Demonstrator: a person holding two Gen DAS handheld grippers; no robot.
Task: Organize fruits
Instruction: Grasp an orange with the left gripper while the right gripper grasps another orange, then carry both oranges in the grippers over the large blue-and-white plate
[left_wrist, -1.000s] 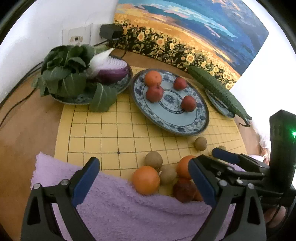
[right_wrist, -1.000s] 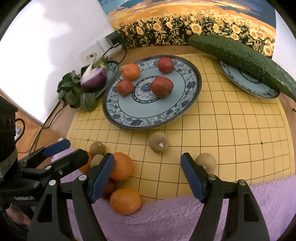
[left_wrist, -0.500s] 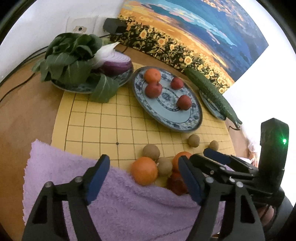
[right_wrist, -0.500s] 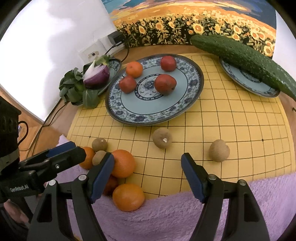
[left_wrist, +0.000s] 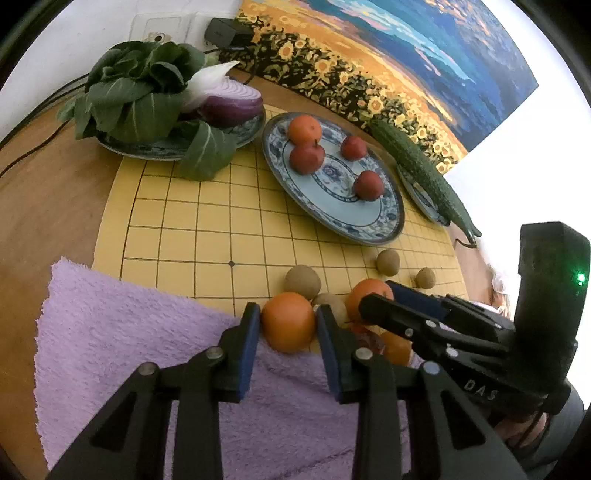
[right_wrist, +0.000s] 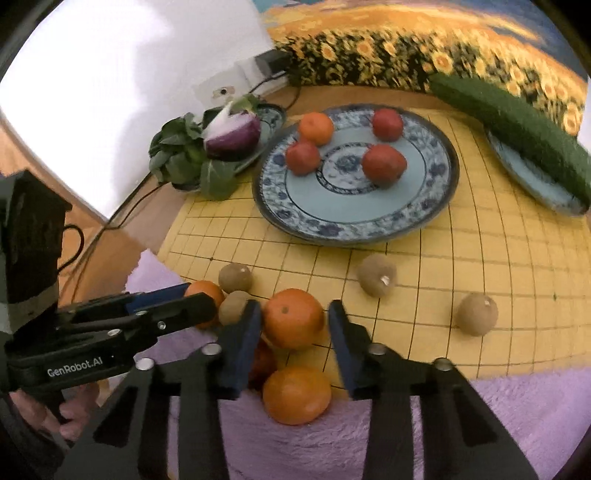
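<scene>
A blue patterned plate (left_wrist: 384, 225) (right_wrist: 424, 221) holds one orange and three red fruits. A pile of oranges, brown kiwis and a dark red fruit lies at the purple towel's edge. My left gripper (left_wrist: 287, 325) has its pads against both sides of an orange (left_wrist: 288, 321) resting on the towel. My right gripper (right_wrist: 293, 321) brackets another orange (right_wrist: 293, 318) in the pile, its left pad touching and a small gap at the right pad. A third orange (right_wrist: 296, 394) lies just below it. Loose kiwis (right_wrist: 376, 275) (right_wrist: 476, 314) lie on the yellow grid board.
A plate with bok choy and half a red onion (left_wrist: 229, 103) stands at the back left. A cucumber (left_wrist: 421, 170) (right_wrist: 513, 129) lies on a small plate at the right. The purple towel (left_wrist: 129, 332) covers the board's front edge. Cables run along the wall.
Both grippers moved forward into the fruit pile and narrowed: the left closed onto an orange, the right closed around another orange.
</scene>
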